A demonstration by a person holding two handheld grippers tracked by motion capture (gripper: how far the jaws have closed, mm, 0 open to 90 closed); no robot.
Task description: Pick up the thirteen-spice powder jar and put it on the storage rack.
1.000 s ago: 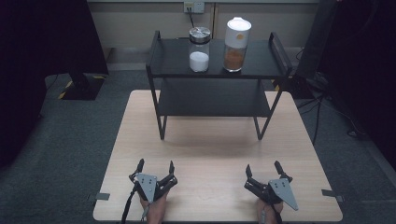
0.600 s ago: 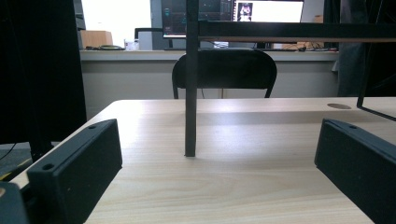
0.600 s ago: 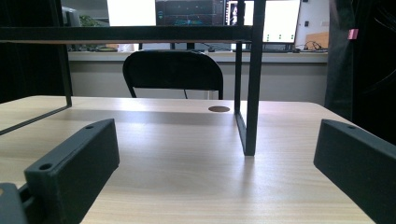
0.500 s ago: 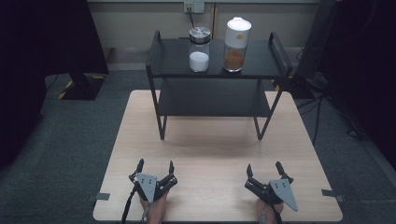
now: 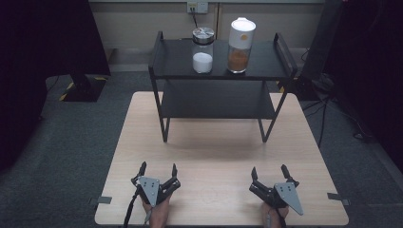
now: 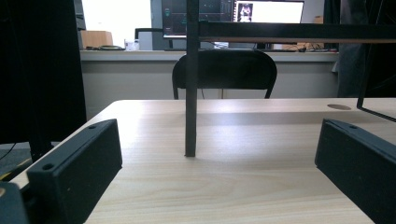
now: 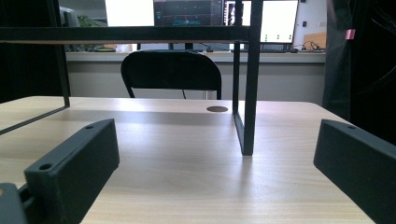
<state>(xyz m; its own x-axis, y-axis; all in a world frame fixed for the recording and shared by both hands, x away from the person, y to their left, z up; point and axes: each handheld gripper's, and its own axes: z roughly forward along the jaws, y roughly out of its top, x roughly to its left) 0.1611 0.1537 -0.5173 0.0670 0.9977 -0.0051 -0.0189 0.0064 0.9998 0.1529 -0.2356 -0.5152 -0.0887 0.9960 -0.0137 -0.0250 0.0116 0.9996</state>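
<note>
**Both tools wide at the near edge**

My left tool (image 5: 158, 172) and right tool (image 5: 268, 174) rest low on the counter (image 5: 214, 147), jaws spread wide, holding nothing. Ahead stands a black rack (image 5: 219, 97); its top shelf carries a jar of white powder (image 5: 203, 50) beside a white-capped container (image 5: 240, 45).

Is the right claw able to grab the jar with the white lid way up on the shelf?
Probably yes. The right claw is open, and the bare table lies between it and the rack, where the white-lidded jar stands on the open top shelf.
</note>
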